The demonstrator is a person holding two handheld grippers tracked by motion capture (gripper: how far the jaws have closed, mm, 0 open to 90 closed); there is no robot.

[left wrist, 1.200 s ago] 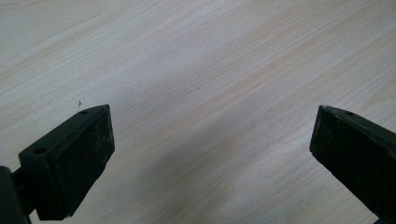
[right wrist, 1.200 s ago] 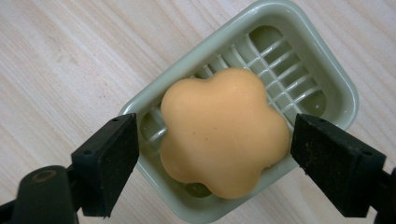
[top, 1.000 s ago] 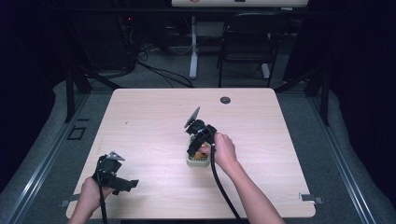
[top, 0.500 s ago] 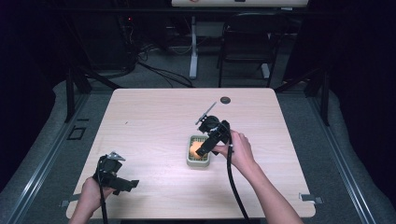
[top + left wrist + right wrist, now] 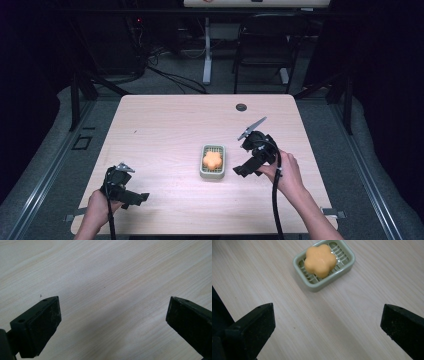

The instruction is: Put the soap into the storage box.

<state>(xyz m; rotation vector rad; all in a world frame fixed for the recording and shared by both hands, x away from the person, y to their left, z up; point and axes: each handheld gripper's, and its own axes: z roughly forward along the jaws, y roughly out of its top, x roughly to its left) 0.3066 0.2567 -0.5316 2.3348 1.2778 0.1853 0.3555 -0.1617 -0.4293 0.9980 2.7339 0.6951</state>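
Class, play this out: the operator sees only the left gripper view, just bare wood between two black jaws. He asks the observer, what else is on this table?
Observer: A green soap dish sits mid-table.
Operator: Anything in it?
Observer: An orange flower-shaped soap lies on its slats.
Operator: Where is the right gripper?
Observer: The right gripper is just right of the dish, jaws wide apart, holding nothing.

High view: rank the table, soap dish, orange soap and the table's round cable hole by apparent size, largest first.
1. Table
2. Soap dish
3. Orange soap
4. Cable hole, though it lies farther from the camera, so its gap to the soap is unsure.
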